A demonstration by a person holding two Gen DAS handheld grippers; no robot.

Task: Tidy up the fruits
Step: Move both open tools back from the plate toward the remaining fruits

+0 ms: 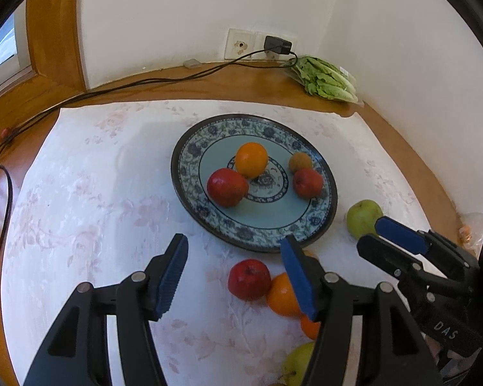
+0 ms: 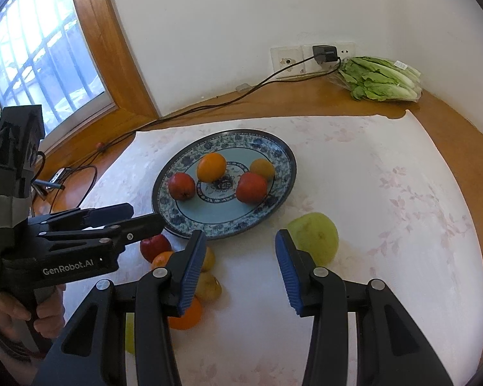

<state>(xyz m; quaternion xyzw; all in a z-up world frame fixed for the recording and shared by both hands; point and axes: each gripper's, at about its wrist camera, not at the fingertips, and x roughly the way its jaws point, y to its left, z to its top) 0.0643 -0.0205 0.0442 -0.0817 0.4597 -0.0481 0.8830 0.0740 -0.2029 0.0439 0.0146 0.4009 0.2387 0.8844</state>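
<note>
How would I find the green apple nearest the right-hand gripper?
Start at the blue patterned plate on the white cloth. Just off its rim lies the green apple, alone, beyond the open right gripper. The other loose fruit is clustered together.

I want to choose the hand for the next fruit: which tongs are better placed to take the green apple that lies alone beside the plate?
Probably the right tongs: they are open, and the green apple lies just ahead of them, near the plate. The left tongs, also open, face the red apple instead.
</note>
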